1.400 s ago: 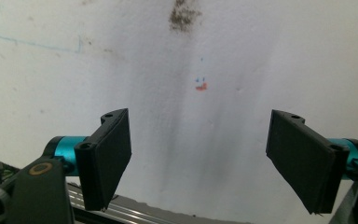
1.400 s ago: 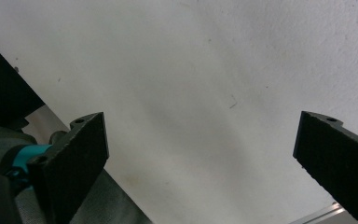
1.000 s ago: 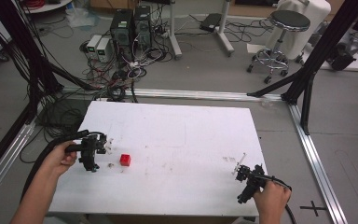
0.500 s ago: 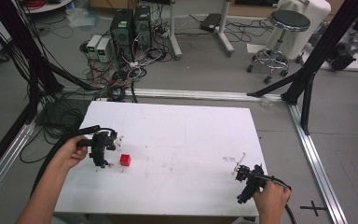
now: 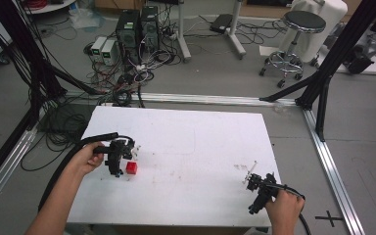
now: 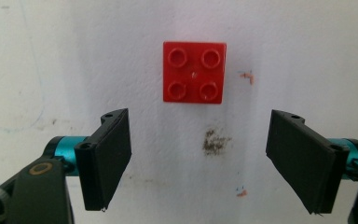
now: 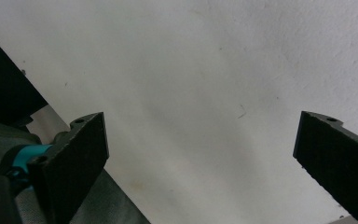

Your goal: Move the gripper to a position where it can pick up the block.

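**Left gripper poised over the red brick, right one idle at the corner**

From where I stand, the one thing that matters on the white desk [image 5: 191,142] is a small red brick [image 5: 131,168], a square piece with four studs on top. It sits flat on the left part of the desk, close to the near edge, with nothing else touching it.

The left gripper [image 5: 118,159] hangs just beside and above the brick, jaws spread wide. In the left gripper view the brick [image 6: 194,72] lies ahead of the jaw tips, centred between them but not yet inside the gap, so nothing is grasped. The left hand [image 5: 85,159] holds the tool from the desk's left side.

The right gripper [image 5: 257,186] is well apart, at the near right corner, held by the right hand [image 5: 284,210]. Its own view shows its jaws released and wide, with bare white surface between them.

My guess is a pick-up is coming, and a few things could spoil it. The brick is low and smooth-sided; if the jaws close before reaching far enough forward, they will meet on air or nip only the near edge and flick it away. Coming down tilted could pinch a corner and twist the brick. Pressing too low would scrape the jaw tips on the desk.
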